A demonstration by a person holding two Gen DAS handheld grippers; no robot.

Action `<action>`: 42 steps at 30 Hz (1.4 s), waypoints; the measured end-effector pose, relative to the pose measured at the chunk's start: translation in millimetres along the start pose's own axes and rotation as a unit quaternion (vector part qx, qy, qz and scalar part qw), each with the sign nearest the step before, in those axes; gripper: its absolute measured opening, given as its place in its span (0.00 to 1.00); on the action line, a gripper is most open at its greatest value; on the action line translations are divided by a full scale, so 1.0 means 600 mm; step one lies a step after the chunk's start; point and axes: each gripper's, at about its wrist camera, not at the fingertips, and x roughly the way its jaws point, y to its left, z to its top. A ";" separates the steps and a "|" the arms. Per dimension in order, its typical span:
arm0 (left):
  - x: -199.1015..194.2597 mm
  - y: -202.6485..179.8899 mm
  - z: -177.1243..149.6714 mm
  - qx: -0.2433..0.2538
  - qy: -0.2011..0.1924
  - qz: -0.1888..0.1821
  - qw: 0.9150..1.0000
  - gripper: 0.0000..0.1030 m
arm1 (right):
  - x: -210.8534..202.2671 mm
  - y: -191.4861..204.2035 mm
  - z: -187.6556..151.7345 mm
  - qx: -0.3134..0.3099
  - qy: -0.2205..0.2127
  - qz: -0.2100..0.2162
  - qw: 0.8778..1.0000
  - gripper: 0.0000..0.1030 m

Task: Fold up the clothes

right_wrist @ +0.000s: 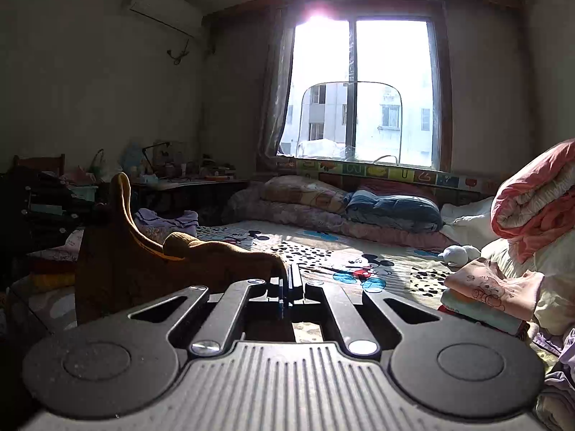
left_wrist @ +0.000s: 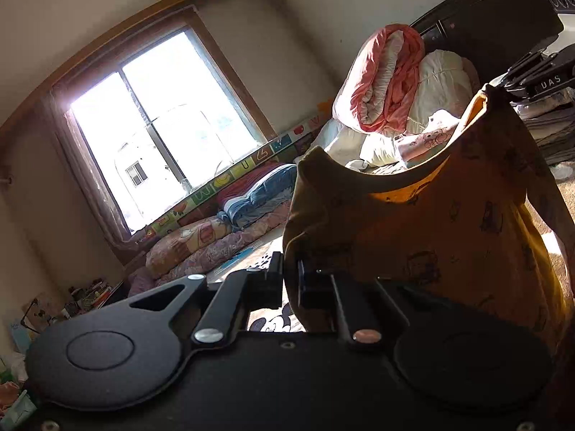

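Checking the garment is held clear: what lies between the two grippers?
Only the mustard-yellow shirt, stretched from left gripper to right gripper, in the left wrist view.

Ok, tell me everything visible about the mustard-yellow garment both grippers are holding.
The mustard-yellow garment looks like soft knit cotton with faint dark cartoon prints and a ribbed neckline. It hangs in the air above the bed, stretched between the left gripper and the right gripper, each shut on a shoulder edge. Sunlight glows through it.

Black tongs (right_wrist: 287, 289), silver screws, apparently ribbed casing.
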 end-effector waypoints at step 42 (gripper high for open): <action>0.496 0.060 -0.227 -0.332 0.303 -0.067 0.891 0.48 | 0.489 -0.193 -0.242 0.256 0.225 -0.018 0.940 0.41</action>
